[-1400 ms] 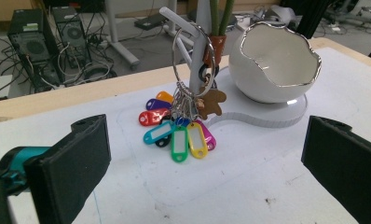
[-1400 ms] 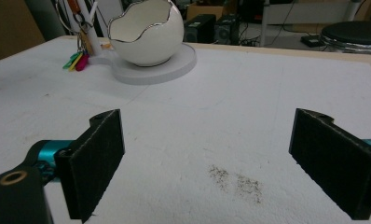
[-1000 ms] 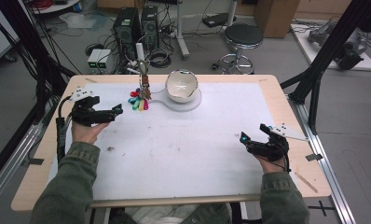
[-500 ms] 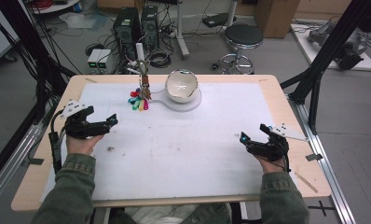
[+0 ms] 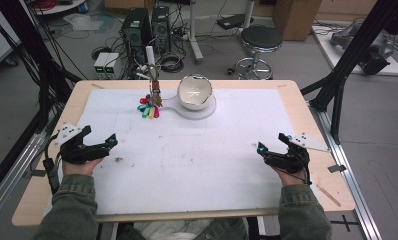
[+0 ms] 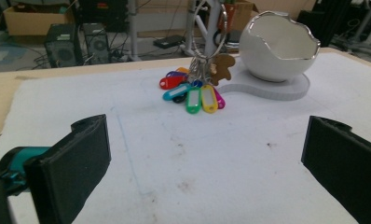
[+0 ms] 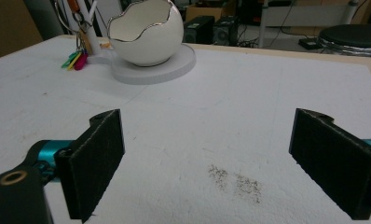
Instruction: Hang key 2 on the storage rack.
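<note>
Nearer the table's edge now, left tongs [image 5: 100, 140] — right tongs [image 5: 274, 143] too — gape empty; one bowl [image 5: 195, 92], one key bunch [image 5: 149, 107].

A lab: computer towers [image 5: 146, 27] on the floor (cables everywhere), black frame struts [image 5: 354, 50], a stool [image 5: 258, 41]

We see a light wooden table [image 5: 307, 107] covered almost wholly by a white mat [image 5: 197, 155] bearing faint dark smudges. On the mat's far side sits a white base [image 5: 199, 107] holding an egg-shaped bowl [image 5: 194, 91], with a bunch of coloured key tags [image 5: 149, 109] resting just beside it, perhaps hanging from a small stand.
</note>
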{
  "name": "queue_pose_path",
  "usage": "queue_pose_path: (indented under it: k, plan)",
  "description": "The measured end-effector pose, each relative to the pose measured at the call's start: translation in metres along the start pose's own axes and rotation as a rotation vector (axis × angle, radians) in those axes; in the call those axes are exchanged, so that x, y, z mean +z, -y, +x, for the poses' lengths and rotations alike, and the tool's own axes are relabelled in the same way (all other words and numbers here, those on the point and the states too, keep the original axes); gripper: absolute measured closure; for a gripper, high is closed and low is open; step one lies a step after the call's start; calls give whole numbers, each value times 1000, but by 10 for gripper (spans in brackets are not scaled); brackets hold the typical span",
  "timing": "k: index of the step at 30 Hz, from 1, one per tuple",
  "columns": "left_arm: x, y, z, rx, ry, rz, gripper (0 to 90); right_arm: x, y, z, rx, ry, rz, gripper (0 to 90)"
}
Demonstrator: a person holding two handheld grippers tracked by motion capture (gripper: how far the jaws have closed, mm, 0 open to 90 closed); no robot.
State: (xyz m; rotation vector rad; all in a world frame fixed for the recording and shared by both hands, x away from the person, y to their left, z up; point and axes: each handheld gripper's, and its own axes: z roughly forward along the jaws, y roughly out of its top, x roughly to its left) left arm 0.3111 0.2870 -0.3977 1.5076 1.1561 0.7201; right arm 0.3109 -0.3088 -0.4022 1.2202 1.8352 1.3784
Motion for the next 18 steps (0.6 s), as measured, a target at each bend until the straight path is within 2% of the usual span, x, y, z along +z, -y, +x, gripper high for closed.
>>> queue_pose_path:
  k: [2,4,6,8,18]
  plan:
    - [-5,5,4,-2,-22,-20,16,0,0,0,-6,3,-2,96]
    - [-7,11,7,-11,-33,-8,17,-1,1,1,-2,3,-2,96]
    - [-8,15,9,-25,-31,11,17,-1,1,1,-1,5,-3,96]
    - [-8,17,9,-22,-28,19,16,0,1,1,-3,8,-4,96]
    - [-6,17,11,-33,-29,4,16,1,2,0,-7,19,-1,95]
